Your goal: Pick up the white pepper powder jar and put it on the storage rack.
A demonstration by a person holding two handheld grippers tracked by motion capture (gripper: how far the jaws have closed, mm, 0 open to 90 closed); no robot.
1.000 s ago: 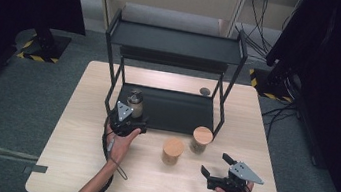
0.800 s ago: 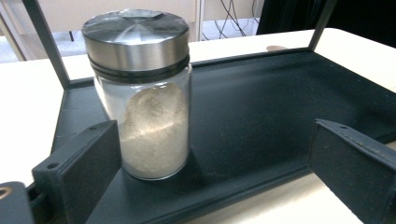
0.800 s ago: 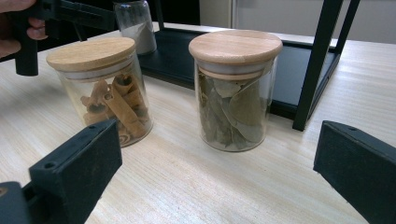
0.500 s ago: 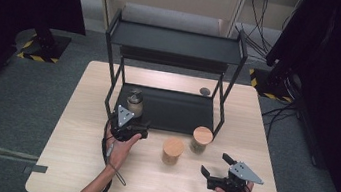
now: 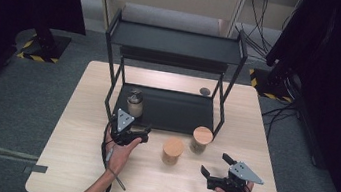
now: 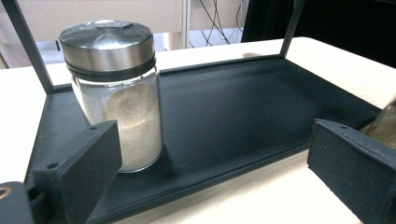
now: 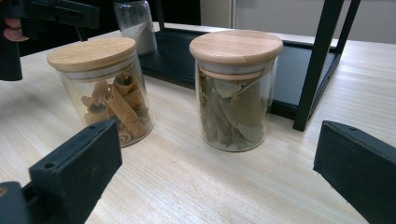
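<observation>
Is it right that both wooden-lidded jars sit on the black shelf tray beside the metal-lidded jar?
Not quite. The two wooden-lidded jars stand on the bare table, in front of the tray. Only the metal-lidded jar sits on the black shelf tray, as the high view shows.

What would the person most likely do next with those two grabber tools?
Probably ease the right gripper forward around the bay-leaf jar: its jaws stand open, that jar sits between them just ahead on the table, and the metal-lidded jar is already on the rack's bottom shelf, outside the open left gripper.
</observation>
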